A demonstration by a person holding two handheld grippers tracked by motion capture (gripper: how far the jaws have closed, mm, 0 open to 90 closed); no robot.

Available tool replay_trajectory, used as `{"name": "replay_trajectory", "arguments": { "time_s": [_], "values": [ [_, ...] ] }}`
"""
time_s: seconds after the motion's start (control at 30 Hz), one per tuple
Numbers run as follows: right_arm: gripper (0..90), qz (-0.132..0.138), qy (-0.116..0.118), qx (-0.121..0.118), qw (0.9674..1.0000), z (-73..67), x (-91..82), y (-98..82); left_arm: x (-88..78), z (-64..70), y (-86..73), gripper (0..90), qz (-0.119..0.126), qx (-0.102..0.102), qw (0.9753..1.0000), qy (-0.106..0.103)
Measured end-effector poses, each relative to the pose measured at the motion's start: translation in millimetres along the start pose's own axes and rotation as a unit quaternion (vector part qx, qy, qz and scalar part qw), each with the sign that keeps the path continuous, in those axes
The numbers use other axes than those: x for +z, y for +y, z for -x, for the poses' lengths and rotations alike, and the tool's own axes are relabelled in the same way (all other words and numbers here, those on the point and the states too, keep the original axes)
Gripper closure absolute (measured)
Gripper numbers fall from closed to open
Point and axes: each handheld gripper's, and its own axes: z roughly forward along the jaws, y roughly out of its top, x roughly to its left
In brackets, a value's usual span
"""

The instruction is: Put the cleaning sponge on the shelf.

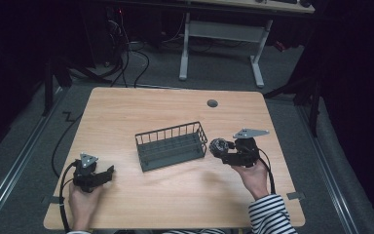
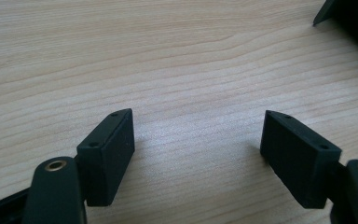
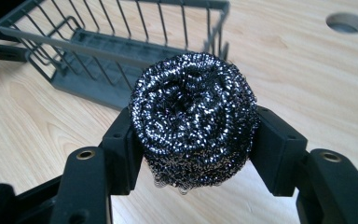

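A round steel wool scourer (image 3: 193,112) sits squeezed between the two black jaws of my right gripper (image 3: 193,144), which is shut on it. In the high view the scourer (image 1: 217,145) is held just above the table, right beside the right end of a grey wire basket (image 1: 170,132). The basket (image 3: 121,44) lies in the middle of the table with nothing visible inside. My left gripper (image 1: 107,172) rests low at the table's front left; its jaws (image 2: 198,135) stand wide open over bare wood.
A round cable hole (image 1: 212,103) lies in the wooden table (image 1: 126,112) behind the basket. A white-legged desk (image 1: 221,29) stands beyond the far edge, with cables on the floor at the left. A dark basket corner (image 2: 349,14) shows in the left gripper view.
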Motion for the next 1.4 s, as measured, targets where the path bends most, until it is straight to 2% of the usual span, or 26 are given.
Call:
{"name": "replay_trajectory", "arguments": {
  "time_s": [0.27, 0.5, 0.7, 0.9, 1.0, 1.13, 1.4],
  "values": [
    [40.8, 0.013, 0.006, -0.029, 0.9995, -9.4, 7.7, 35.5, 0.0, 0.1, 0.0, 26.3, 0.000, 0.000, 1.0000, 0.000],
    [40.7, 0.006, 0.010, -0.036, 0.9993, -14.5, 22.8, 62.5, 0.1, 0.3, 0.0, 26.3, 0.000, 0.000, 1.0000, 0.000],
    [40.7, -0.010, 0.012, -0.055, 0.9984, -22.7, 40.5, 81.2, 0.2, 0.6, 0.2, 26.3, 0.000, 0.001, 1.0000, -0.001],
    [40.7, -0.032, 0.015, -0.062, 0.9975, -30.6, 60.7, 90.1, 0.2, 0.6, 0.2, 26.3, 0.000, 0.001, 1.0000, -0.001],
    [40.6, -0.043, 0.014, -0.069, 0.9966, -33.7, 67.7, 92.4, 0.2, 0.5, 0.2, 26.3, 0.000, 0.001, 1.0000, -0.001],
    [40.5, -0.052, 0.020, -0.068, 0.9962, -34.9, 74.2, 94.0, 0.2, 0.5, 0.2, 26.4, 0.000, 0.001, 1.0000, -0.001],
    [40.1, -0.087, 0.008, -0.078, 0.9931, -38.4, 91.1, 90.6, -0.2, -1.1, 0.1, 26.3, 0.002, -0.004, 1.0000, -0.009]
  ]
}}
